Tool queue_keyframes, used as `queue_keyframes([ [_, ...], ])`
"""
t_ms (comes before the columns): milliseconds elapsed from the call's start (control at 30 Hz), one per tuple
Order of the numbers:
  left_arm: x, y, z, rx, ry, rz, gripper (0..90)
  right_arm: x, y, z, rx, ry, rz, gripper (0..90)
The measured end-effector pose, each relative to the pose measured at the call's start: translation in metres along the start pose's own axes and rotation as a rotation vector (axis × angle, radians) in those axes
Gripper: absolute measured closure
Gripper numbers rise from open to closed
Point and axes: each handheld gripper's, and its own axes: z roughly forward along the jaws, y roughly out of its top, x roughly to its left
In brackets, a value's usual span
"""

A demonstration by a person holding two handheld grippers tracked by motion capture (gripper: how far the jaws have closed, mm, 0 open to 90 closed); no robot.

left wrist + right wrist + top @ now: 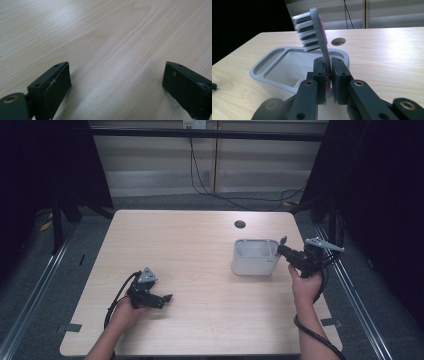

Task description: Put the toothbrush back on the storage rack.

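A pale wood-grain table (200,270) carries a white plastic holder (255,256) with open compartments near its right edge. Just beside the holder, the right claw (328,75) clamps a toothbrush (317,30) by its neck: grey head, black-and-white bristles, pink on the back and handle. The left claw (116,82) gapes wide, empty, low over bare table.

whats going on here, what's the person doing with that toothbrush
A person holds a gripper in each hand at a wooden table. The right gripper is clamped on a toothbrush, held bristle end up at the near rim of a white holder. The left gripper rests open over bare tabletop, holding nothing.
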Motion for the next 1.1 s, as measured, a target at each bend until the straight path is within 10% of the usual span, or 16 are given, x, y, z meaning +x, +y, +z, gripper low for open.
queue_keyframes([
  [1100, 0.0, 0.0, 0.0, 0.0, 0.0, 0.0, 7.6, -0.002, 0.011, 0.004, -0.014, -0.055, 0.0, 63.8],
])
